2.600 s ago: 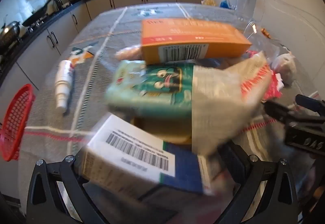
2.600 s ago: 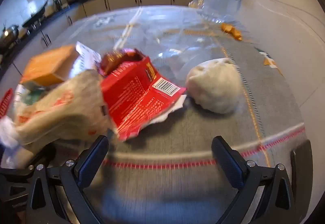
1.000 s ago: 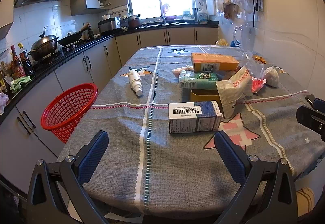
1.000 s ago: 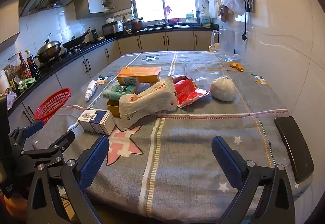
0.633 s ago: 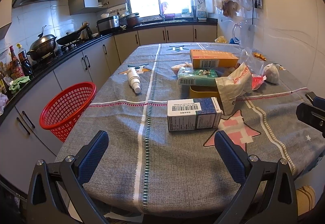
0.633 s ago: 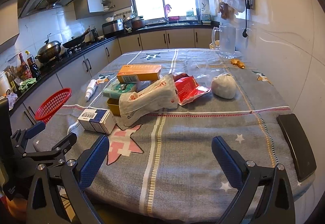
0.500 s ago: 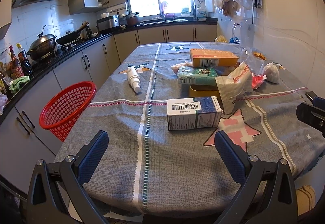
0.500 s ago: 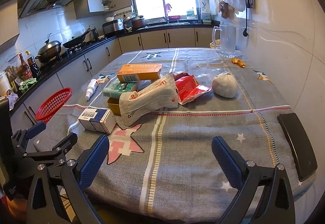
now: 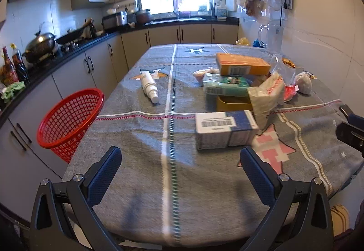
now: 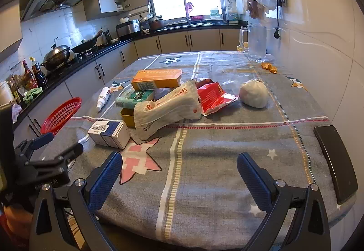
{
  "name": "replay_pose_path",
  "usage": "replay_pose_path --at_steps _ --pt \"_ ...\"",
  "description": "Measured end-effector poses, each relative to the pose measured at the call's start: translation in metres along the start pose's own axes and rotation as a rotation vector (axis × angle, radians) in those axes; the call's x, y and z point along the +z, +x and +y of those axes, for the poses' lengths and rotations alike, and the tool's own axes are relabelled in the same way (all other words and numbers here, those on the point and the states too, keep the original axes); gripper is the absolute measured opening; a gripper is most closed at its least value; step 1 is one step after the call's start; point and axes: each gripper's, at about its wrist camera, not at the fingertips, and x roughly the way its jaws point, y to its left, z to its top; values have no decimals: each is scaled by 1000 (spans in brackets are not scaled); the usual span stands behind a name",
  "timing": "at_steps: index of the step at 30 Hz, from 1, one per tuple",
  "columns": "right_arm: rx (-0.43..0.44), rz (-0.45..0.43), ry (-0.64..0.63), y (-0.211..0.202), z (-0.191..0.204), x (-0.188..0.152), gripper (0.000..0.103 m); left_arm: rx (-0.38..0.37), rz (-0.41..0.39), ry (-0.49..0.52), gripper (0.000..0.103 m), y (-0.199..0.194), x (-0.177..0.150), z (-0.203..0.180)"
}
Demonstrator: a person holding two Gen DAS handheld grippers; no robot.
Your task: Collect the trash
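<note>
— Along the near edge of the grey cloth-covered table, what's closest?
— The white-and-blue cardboard box, just beyond the left gripper, jaws spread wide, empty.
— And the right gripper?
— Also apart, holding nothing. The red mesh basket sits off the table's left edge.

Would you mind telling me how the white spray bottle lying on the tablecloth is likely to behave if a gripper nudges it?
The white spray bottle lies on its side and looks round, so it would probably roll on the tablecloth. It looks like light plastic, likely easy to shift. Its smooth tapering body might slip between fingers.
</note>
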Motion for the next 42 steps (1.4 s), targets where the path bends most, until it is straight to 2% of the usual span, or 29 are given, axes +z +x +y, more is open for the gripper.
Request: replay_pose_path --at_steps 4,9,11,14,16,17,19,22,28,32,36,37,40,42 --pt "0 2 16 1 -5 3 102 -92 40 3 103 14 13 14" --pt "2 1 35 1 -8 3 102 -263 72 25 103 34 33 18" --pt "3 3 39 1 -9 4 102 -301 87 44 96 44 41 13" --pt "3 4 38 2 -9 3 102 -408 110 74 94 57 51 3" --pt "6 6 44 2 -10 4 102 -429 125 86 91 67 55 -3" --pt "7 7 46 3 -11 4 102 -447 146 92 85 72 57 -5" --pt "9 9 55 3 -14 4 102 -476 181 111 78 79 57 -12" --pt "23 19 84 5 -22 5 102 -493 191 174 74 76 51 -24" --pt "81 51 134 11 -30 13 102 -512 205 278 74 58 34 -44" --pt "132 101 166 24 -31 21 102 -507 232 277 74 56 26 -51" --pt "204 173 232 48 -29 37 95 -463 224 220 73 63 28 -55" --pt "209 184 243 54 -28 41 92 -461 222 212 68 65 29 -56" --pt "248 224 299 75 -24 52 87 -437 236 187 35 73 28 -60" --pt "258 238 326 86 -20 59 86 -443 237 161 34 75 26 -59"
